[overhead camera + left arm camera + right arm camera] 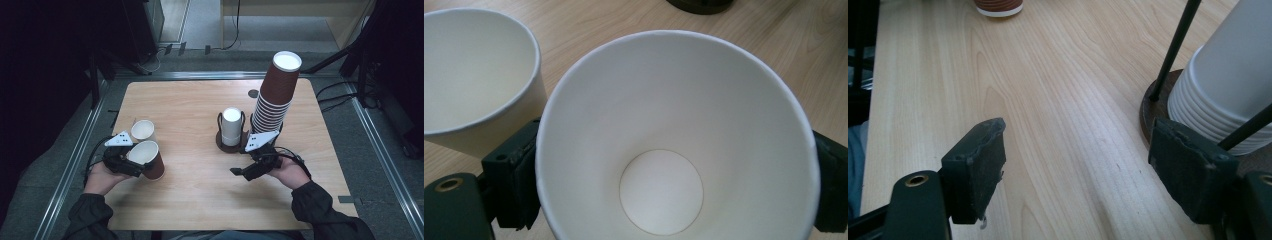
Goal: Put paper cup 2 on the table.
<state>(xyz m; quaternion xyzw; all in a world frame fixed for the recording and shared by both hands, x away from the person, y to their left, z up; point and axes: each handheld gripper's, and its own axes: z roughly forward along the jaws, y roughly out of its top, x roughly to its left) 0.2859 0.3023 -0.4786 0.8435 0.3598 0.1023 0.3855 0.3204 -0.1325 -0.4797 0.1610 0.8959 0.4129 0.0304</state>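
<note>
- The left gripper (131,162) has its jaws on either side of a brown paper cup (148,159); its camera shows both pads against the cup's wall, the right pad cut off by the frame edge.
- A second cup (143,130) stands just beside it, its base hidden.
- The right gripper (239,171) has its jaws spread with nothing between them, near the white cup stack (231,126) in a wire holder (220,140).
- The tall brown stack (274,95) rises behind; its foot is hidden.

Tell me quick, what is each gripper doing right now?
Left gripper: jaws on either side of a brown paper cup; a real grip cannot be told.
Right gripper: open, holding nothing.
</note>
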